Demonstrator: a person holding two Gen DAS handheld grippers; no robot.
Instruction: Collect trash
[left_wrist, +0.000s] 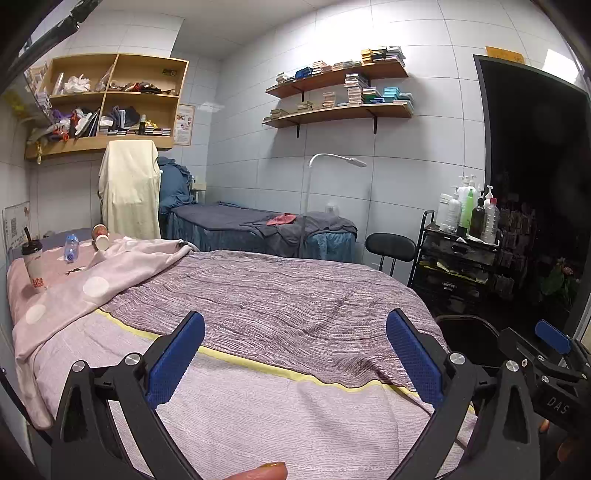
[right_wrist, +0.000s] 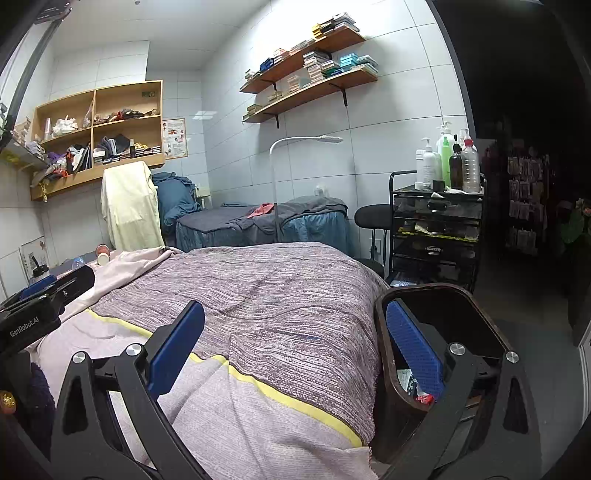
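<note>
Trash lies at the far left end of the bed: a lidded drink cup with a straw (left_wrist: 33, 266), a small clear plastic bottle (left_wrist: 71, 248) and two tipped paper cups (left_wrist: 100, 236). The right wrist view shows them small, the paper cups (right_wrist: 102, 254) beside the bottle (right_wrist: 78, 263). A dark brown bin (right_wrist: 384, 369) stands at the bed's right corner with some wrappers inside. My left gripper (left_wrist: 295, 354) is open over the striped blanket, far from the trash. My right gripper (right_wrist: 295, 350) is open and empty, its right finger (right_wrist: 413, 354) over the bin's mouth.
The bed (left_wrist: 280, 295) carries a purple striped blanket and a pink dotted cover (left_wrist: 92, 291). Beyond it are a second bed (left_wrist: 258, 225), a black chair (left_wrist: 389, 245), a floor lamp (left_wrist: 332, 159), and a black cart with bottles (left_wrist: 461, 251). Wall shelves hang above.
</note>
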